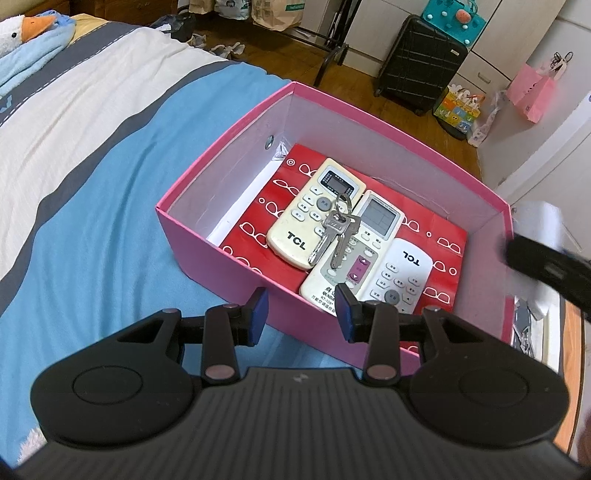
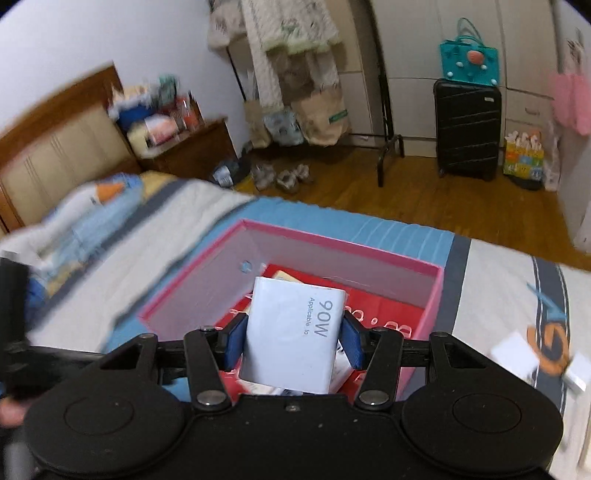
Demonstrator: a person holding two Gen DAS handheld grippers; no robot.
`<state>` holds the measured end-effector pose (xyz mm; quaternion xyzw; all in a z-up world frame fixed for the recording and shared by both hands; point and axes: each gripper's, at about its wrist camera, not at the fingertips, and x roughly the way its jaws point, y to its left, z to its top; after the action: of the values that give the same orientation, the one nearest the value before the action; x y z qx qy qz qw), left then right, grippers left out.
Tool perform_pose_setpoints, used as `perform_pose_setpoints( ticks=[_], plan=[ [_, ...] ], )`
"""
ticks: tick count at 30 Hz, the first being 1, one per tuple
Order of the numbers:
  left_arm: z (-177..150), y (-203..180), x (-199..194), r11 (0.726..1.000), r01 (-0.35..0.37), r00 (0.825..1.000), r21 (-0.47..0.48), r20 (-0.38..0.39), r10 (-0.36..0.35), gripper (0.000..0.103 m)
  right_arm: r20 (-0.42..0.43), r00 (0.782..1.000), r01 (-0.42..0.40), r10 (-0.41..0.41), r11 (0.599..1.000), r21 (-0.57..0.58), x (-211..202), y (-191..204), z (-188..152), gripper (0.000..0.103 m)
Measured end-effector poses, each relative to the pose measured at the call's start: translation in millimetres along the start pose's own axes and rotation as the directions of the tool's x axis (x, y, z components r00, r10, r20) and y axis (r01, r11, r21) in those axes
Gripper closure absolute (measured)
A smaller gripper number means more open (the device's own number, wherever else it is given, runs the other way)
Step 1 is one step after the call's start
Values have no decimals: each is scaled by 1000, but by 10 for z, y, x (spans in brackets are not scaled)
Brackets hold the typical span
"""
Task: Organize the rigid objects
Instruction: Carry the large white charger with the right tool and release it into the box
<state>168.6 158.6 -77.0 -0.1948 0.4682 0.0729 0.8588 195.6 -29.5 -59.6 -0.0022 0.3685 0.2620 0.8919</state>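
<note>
A pink box (image 1: 221, 258) stands on the bed, lined with red patterned paper. Inside lie a cream TCL remote (image 1: 310, 218), a grey-white remote (image 1: 369, 236) and a white TCL remote (image 1: 402, 273), with a bunch of keys (image 1: 334, 229) on top. My left gripper (image 1: 301, 310) hovers over the box's near wall, its blue pads apart and nothing pressed between them. My right gripper (image 2: 293, 341) is shut on a white 90W power adapter (image 2: 291, 332), held above the pink box (image 2: 436, 295). In the left wrist view the right gripper (image 1: 535, 266) is a blur at the right edge.
The bedspread (image 1: 92, 221) is blue, white and grey, with a plush goose (image 1: 22, 33) at the head. Two small white objects (image 2: 517, 350) lie on the bed right of the box. A black suitcase (image 2: 467, 129), bags and a clothes rack stand on the wooden floor beyond.
</note>
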Motion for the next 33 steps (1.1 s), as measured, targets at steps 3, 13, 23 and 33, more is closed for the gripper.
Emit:
perform_pose_setpoints(
  ticks=[3, 13, 23, 33],
  plan=[
    [-6, 14, -4, 1000, 5, 1000, 1, -2, -5, 65, -54, 995, 79, -80, 997, -25, 343, 5, 155, 45],
    [-11, 15, -24, 1000, 13, 1000, 13, 5, -13, 65, -206, 944, 255, -259, 966, -49, 956, -81, 300, 45],
    [-4, 30, -14, 1000, 20, 1000, 1, 4, -20, 65, -238, 906, 341, -349, 937, -77, 1086, -77, 283, 45],
    [-6, 7, -7, 1000, 14, 1000, 1, 2, -14, 65, -103, 969, 223, -223, 975, -12, 274, -73, 277, 42]
  ],
)
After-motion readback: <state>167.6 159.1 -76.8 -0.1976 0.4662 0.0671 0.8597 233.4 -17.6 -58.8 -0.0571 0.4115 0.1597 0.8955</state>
